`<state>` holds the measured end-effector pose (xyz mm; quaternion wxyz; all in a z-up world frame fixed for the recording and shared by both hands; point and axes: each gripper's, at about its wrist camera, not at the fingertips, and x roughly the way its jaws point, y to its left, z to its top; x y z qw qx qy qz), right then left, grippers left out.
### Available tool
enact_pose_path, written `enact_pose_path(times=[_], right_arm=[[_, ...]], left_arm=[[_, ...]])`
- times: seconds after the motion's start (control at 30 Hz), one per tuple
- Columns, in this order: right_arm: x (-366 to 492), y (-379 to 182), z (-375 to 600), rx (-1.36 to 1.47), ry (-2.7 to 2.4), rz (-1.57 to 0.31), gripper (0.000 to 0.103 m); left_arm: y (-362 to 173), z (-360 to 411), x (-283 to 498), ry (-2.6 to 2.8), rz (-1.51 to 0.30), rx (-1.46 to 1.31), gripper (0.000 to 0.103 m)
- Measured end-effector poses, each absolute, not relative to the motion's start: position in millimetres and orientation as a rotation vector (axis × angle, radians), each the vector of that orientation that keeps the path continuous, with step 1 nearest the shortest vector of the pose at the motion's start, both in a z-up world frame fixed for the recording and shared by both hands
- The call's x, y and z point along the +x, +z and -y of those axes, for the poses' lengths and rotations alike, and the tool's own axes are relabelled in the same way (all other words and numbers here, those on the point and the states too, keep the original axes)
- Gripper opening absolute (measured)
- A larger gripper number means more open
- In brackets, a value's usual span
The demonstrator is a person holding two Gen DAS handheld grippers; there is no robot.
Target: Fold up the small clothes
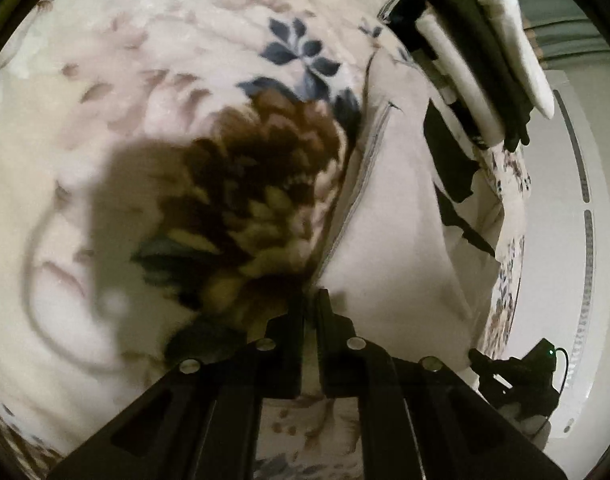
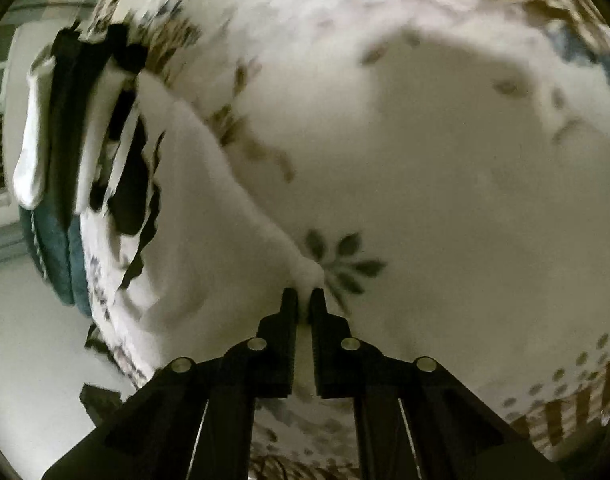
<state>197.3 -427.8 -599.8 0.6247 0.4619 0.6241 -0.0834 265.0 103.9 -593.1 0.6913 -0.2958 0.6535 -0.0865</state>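
Note:
A white garment [image 1: 393, 216] with a black pattern on its far part lies on a floral blanket [image 1: 185, 80]. My left gripper [image 1: 311, 300] is shut on the garment's near edge, at a hem seam. The garment also shows in the right wrist view [image 2: 201, 208]. My right gripper [image 2: 303, 296] is shut on a bunched corner of it, just above the blanket [image 2: 425, 160]. Both views are blurred.
A pile of black and white small clothes [image 1: 477, 60] lies at the blanket's far edge and shows again in the right wrist view [image 2: 85, 128]. A teal towel [image 2: 57, 256] lies under it. A black device with a green light [image 1: 521, 376] stands beside the bed, near a white unit [image 1: 577, 240].

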Motion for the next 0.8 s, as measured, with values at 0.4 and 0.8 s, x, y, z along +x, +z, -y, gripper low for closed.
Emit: enact_pose_path(times=[0.4,0.8], right_arm=[[288.5,-525.7,423.2,0.614,-0.135,-1.469,0.067],[488.4,-571.1,385.7,0.168,0.016,-1.486,0.075]], left_arm=[[-528.2,-68.7,370.2,-0.276,-1.333,-0.341,0.064],[-600.4,29.4,497.5,-0.357,-1.416,0.077,0.062]])
